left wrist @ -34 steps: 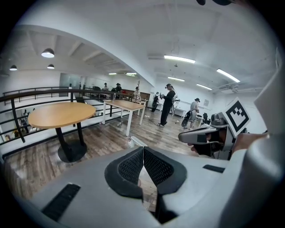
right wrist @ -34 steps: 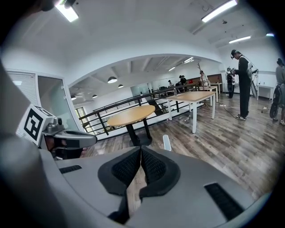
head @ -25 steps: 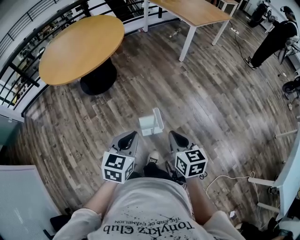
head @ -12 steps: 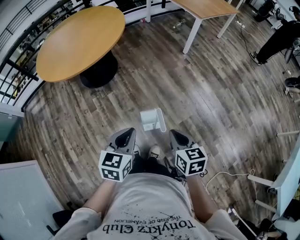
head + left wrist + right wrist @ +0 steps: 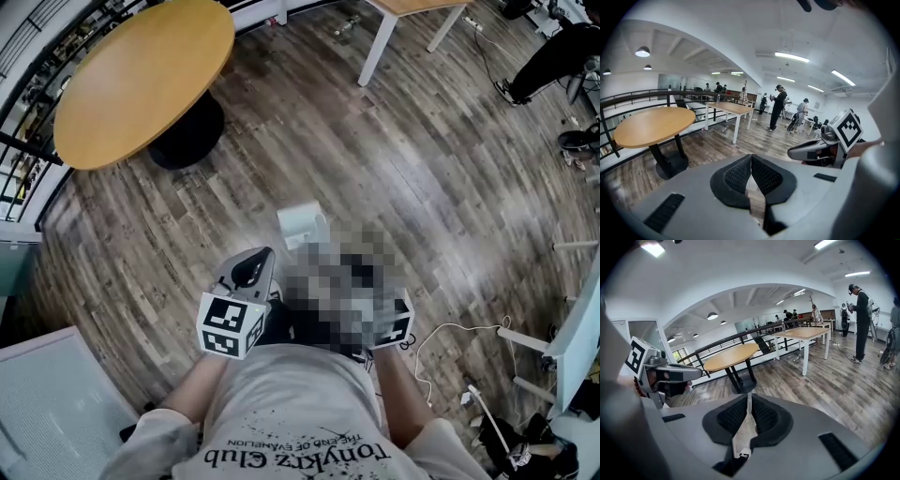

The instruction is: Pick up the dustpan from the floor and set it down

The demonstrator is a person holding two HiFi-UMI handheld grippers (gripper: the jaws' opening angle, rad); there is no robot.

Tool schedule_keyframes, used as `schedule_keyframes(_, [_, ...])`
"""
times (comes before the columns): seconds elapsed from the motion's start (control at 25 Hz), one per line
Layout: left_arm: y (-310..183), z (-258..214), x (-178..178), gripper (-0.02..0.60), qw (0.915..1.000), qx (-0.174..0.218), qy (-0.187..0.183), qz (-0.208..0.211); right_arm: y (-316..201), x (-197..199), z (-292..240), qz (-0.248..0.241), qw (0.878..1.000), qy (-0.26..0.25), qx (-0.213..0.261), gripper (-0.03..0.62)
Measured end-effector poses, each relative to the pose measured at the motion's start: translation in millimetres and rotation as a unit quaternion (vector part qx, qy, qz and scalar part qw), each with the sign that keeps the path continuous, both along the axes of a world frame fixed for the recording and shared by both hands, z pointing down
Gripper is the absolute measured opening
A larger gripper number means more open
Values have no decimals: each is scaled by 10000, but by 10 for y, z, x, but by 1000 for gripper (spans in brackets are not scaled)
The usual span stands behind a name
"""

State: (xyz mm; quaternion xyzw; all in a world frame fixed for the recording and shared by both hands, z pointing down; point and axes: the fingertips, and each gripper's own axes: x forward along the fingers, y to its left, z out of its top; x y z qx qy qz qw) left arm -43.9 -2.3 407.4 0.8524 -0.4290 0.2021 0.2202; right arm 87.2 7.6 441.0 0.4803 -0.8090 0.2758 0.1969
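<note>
1. Head view: dustpan (image 5: 302, 225), white, lies on the wood floor (image 5: 441, 178) just ahead of the two grippers, nearer the left one and touching neither.
2. Left gripper (image 5: 261, 258): held low, jaws together, nothing between the pads (image 5: 736, 176).
3. Right gripper (image 5: 749, 399): jaws together and empty; mostly obscured in the head view.
4. Round table (image 5: 141, 80): well ahead of the left gripper, off to its left.
</note>
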Motion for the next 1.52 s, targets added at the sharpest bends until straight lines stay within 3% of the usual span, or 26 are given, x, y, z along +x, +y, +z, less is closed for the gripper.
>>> schedule_keyframes(0.08, [-63, 45, 13, 25, 9999, -61, -25, 87, -76, -21, 41, 6, 10000, 57, -21, 45])
schedule_keyframes(0.16, [-90, 92, 32, 25, 9998, -122, -34, 163, -103, -39, 112, -8, 9999, 126, -104, 137])
schedule_keyframes(0.72, [-377, 520, 167, 25, 9984, -387, 2, 422, -418, -88, 832, 92, 9964, 654, -527, 231])
schedule_keyframes(1.52, [-282, 1038, 135, 25, 9954, -913, 100, 276, -613, -229, 1597, -144, 9870, 1166, -1098, 261])
